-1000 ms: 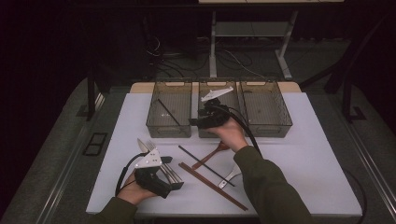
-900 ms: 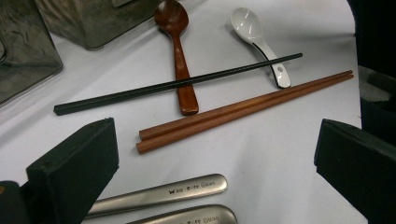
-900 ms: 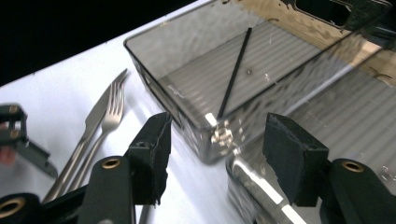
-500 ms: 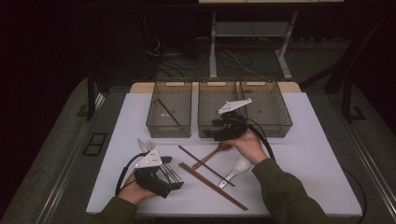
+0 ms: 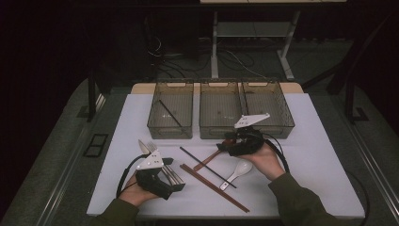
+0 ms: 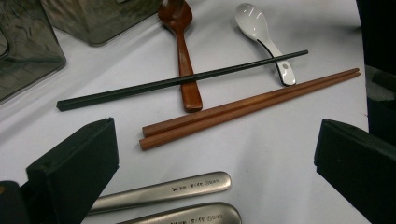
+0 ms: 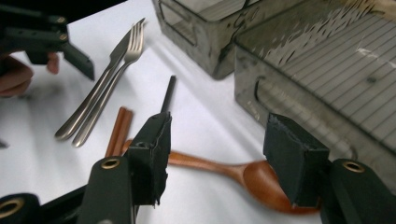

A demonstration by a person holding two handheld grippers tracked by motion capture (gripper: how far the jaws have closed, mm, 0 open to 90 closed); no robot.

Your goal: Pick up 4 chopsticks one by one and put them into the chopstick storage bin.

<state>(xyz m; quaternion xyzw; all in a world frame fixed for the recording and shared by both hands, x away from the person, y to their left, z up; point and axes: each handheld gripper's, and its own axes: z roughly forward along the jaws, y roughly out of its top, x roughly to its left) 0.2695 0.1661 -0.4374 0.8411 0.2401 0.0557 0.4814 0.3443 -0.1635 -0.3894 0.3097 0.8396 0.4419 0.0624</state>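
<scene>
My right gripper (image 5: 226,146) hovers just in front of the bins, open, its jaws on either side of the bowl of a wooden spoon (image 7: 266,186) that lies on the white table; the pads are not touching it. In the right gripper view the gripper (image 7: 224,158) points toward the fork and knife (image 7: 102,84). My left gripper (image 5: 176,179) rests at the front left, open and holding nothing, over the steel cutlery handles (image 6: 163,192). Ahead of it lie a pair of brown chopsticks (image 6: 247,106), a black chopstick (image 6: 182,81), the wooden spoon (image 6: 184,60) and a white spoon (image 6: 261,32).
Three clear bins stand in a row at the back: the left bin (image 5: 155,123) holds a black chopstick (image 5: 168,113), then come the middle bin (image 5: 203,127) and the right bin (image 5: 286,120). The table's front edge (image 5: 221,214) is near my forearms.
My right gripper has come away from above the middle bin, moving right, toward me and lower, to the wooden spoon's bowl. The left gripper has stayed put.
</scene>
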